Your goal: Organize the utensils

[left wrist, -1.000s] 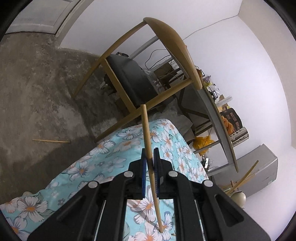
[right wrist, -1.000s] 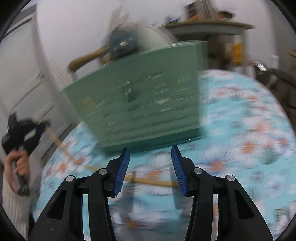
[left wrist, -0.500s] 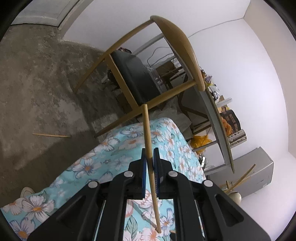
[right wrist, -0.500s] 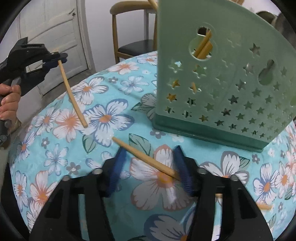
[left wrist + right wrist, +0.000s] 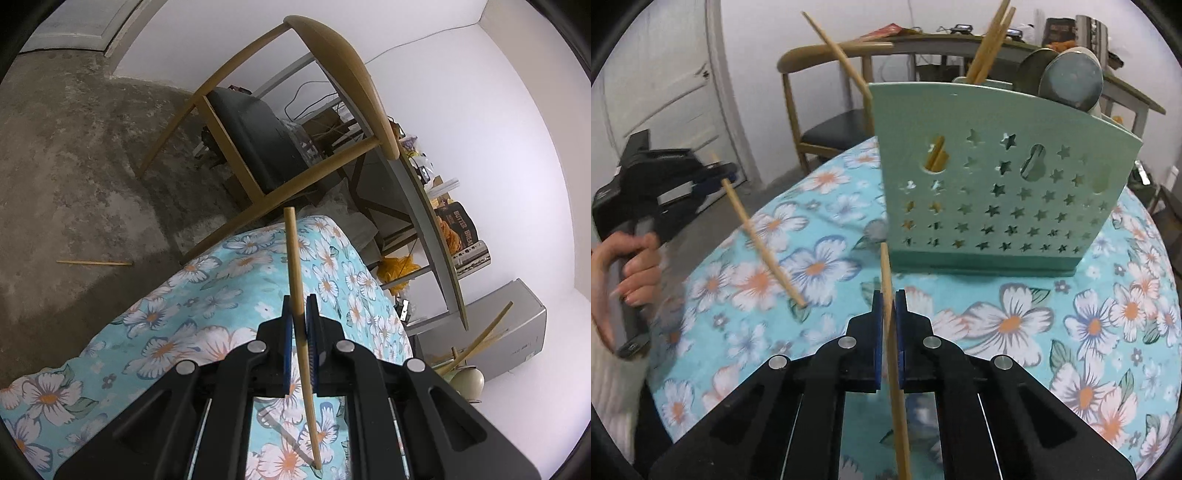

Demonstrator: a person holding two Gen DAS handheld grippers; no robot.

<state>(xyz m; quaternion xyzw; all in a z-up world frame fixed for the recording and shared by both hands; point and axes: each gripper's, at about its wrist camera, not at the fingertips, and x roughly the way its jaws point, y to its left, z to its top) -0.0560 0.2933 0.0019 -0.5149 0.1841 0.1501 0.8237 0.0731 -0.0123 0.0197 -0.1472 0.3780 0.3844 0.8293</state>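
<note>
Our right gripper (image 5: 889,306) is clamped on a chopstick (image 5: 886,273), its far tip near the green utensil holder (image 5: 997,177). Our left gripper (image 5: 300,314) grips another chopstick (image 5: 293,258), lower tip touching the floral tablecloth (image 5: 207,295). More chopsticks (image 5: 988,44) stand in the holder; wooden chair (image 5: 343,74) behind.

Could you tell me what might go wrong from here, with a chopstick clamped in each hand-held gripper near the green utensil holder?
1. The left hand-held gripper pinches its chopstick thinly with the lower tip on the tablecloth; pressing down could pivot or slip it.
2. One chopstick on the floor suggests drops may happen; the table edge is close.
3. The right hand-held gripper holds its chopstick near the utensil holder; a swing could knock it or the chopsticks already inside.
</note>
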